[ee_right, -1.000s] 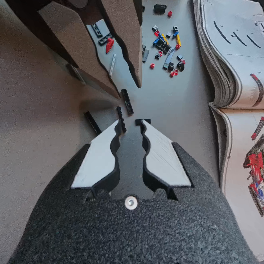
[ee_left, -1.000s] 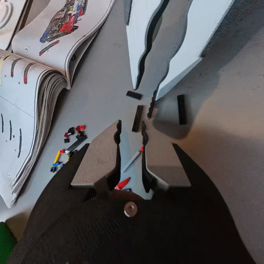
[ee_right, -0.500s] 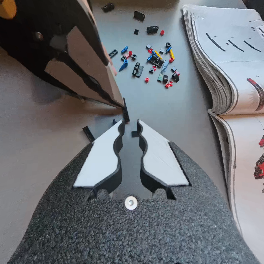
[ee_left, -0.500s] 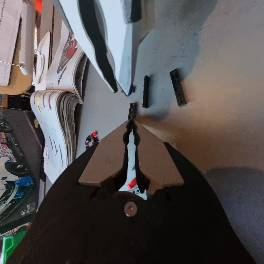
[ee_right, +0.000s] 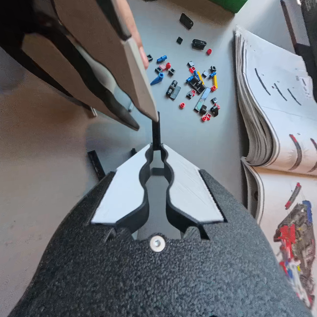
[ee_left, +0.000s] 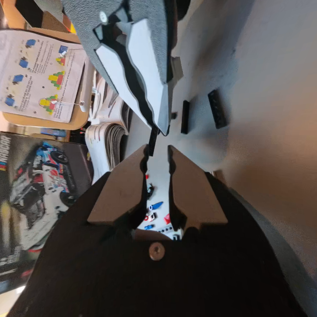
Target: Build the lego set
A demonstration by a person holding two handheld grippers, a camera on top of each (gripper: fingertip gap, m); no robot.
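Note:
A long black lego plate (ee_right: 156,133) stands on end above the grey table (ee_right: 197,147). My right gripper (ee_right: 156,145), with white fingers, is shut on its near end. My left gripper (ee_left: 157,150), with brown fingers, is open; the plate (ee_left: 153,142) rests against the tip of its left finger. In the left wrist view the right gripper (ee_left: 158,129) comes in from above. In the right wrist view the left gripper (ee_right: 147,123) comes in from the upper left. Two more long black plates (ee_left: 185,118) (ee_left: 217,109) lie on the table.
A scatter of small red, blue, yellow and black pieces (ee_right: 197,82) lies beyond the grippers. A thick open instruction booklet (ee_right: 274,111) lies at the right. In the left wrist view a set box (ee_left: 39,188) and a clipboard with a printed sheet (ee_left: 39,75) stand at the left.
My left gripper, shut on the black plate half a second ago, has opened. My right gripper has closed on the plate's other end. Both grippers have tilted and risen.

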